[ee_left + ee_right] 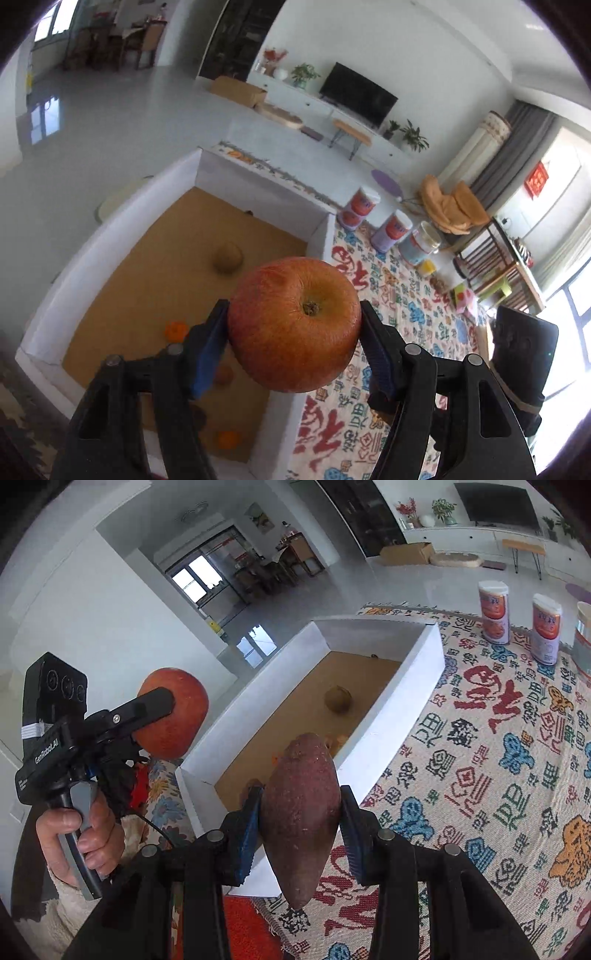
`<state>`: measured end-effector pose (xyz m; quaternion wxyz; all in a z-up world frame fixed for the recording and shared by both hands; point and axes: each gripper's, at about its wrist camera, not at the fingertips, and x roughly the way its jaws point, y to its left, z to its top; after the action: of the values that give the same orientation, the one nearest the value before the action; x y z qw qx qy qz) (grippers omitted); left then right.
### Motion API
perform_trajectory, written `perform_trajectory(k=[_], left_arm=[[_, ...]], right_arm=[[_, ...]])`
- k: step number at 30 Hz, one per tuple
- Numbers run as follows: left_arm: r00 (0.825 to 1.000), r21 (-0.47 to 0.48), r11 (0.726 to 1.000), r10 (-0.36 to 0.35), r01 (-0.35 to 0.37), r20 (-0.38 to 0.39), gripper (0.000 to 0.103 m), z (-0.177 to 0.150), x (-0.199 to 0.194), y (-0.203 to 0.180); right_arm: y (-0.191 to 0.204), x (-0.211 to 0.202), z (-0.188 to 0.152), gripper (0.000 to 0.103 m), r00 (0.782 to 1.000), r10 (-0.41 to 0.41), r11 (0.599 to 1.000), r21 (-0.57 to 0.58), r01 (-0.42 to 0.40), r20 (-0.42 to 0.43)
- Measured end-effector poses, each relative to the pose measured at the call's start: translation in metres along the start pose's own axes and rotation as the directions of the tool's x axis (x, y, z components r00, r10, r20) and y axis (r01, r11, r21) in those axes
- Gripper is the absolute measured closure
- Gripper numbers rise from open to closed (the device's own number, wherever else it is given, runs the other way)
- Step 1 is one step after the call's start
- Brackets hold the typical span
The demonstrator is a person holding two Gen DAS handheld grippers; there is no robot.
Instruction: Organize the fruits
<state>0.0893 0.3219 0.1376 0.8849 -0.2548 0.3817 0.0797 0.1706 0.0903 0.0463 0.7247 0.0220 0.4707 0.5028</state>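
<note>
Left wrist view: we see the left gripper (293,332) clamped on a red apple (294,325), held in the air above the white-walled box (258,177). In the box lie a kiwi (228,257) and small oranges (176,329). The right gripper (301,821) grips a sweet potato (301,812) over the patterned cloth (480,775), just beside the box.

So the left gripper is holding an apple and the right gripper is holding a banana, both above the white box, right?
Not quite. The right gripper holds a sweet potato, not a banana, as the right wrist view shows. The left gripper does hold the apple, above the white box.
</note>
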Motion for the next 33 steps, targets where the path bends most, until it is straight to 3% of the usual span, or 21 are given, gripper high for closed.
perform_trajectory(k=[4, 7, 13, 14, 16, 19, 22, 24, 26, 28, 33], left_arm=[[0.979, -0.032, 0.986, 0.157, -0.162, -0.13, 0.034, 0.004, 0.066, 0.063], [0.951, -0.049, 0.973, 0.211, -0.227, -0.228, 0.034, -0.005, 0.104, 0.097], [0.908, -0.048, 0.944, 0.298, -0.325, -0.296, 0.033, -0.014, 0.137, 0.131], [0.91, -0.055, 0.946, 0.292, -0.321, -0.294, 0.033, -0.015, 0.136, 0.131], [0.933, -0.039, 0.953, 0.284, -0.3, -0.222, 0.03, -0.012, 0.119, 0.126], [0.938, 0.058, 0.942, 0.335, -0.331, -0.089, 0.019, -0.007, 0.085, 0.102], [0.944, 0.113, 0.938, 0.325, -0.329, 0.051, 0.014, -0.007, 0.043, 0.074], [0.94, 0.116, 0.938, 0.313, -0.328, 0.134, 0.006, -0.013, 0.015, 0.057], [0.922, 0.099, 0.933, 0.317, -0.345, 0.224, 0.005, -0.027, -0.01, 0.043], [0.897, 0.064, 0.921, 0.356, -0.384, 0.262, 0.005, -0.041, -0.022, 0.034], [0.907, -0.007, 0.931, 0.357, -0.365, 0.224, 0.005, -0.064, -0.032, 0.036]], right_arm=[[0.061, 0.081, -0.001, 0.063, 0.989, 0.011, 0.987, -0.154, -0.035, -0.151], [0.09, 0.132, -0.017, 0.063, 0.962, -0.067, 0.956, -0.292, -0.014, -0.266], [0.105, 0.195, -0.044, 0.062, 0.863, -0.353, 0.843, -0.523, 0.126, -0.361], [0.103, 0.198, -0.047, 0.062, 0.849, -0.372, 0.837, -0.532, 0.13, -0.376], [0.096, 0.197, -0.046, 0.057, 0.832, -0.399, 0.829, -0.54, 0.147, -0.385], [0.089, 0.171, -0.034, 0.047, 0.861, -0.389, 0.84, -0.509, 0.185, -0.329], [0.084, 0.129, -0.016, 0.041, 0.898, -0.375, 0.86, -0.449, 0.243, -0.231], [0.083, 0.1, -0.007, 0.029, 0.914, -0.377, 0.865, -0.412, 0.288, -0.153], [0.083, 0.075, -0.004, 0.009, 0.926, -0.366, 0.877, -0.367, 0.311, -0.09], [0.087, 0.069, 0.005, 0.003, 0.94, -0.34, 0.897, -0.316, 0.31, -0.043], [0.087, 0.051, -0.011, 0.0, 0.946, -0.325, 0.927, -0.199, 0.319, 0.003]])
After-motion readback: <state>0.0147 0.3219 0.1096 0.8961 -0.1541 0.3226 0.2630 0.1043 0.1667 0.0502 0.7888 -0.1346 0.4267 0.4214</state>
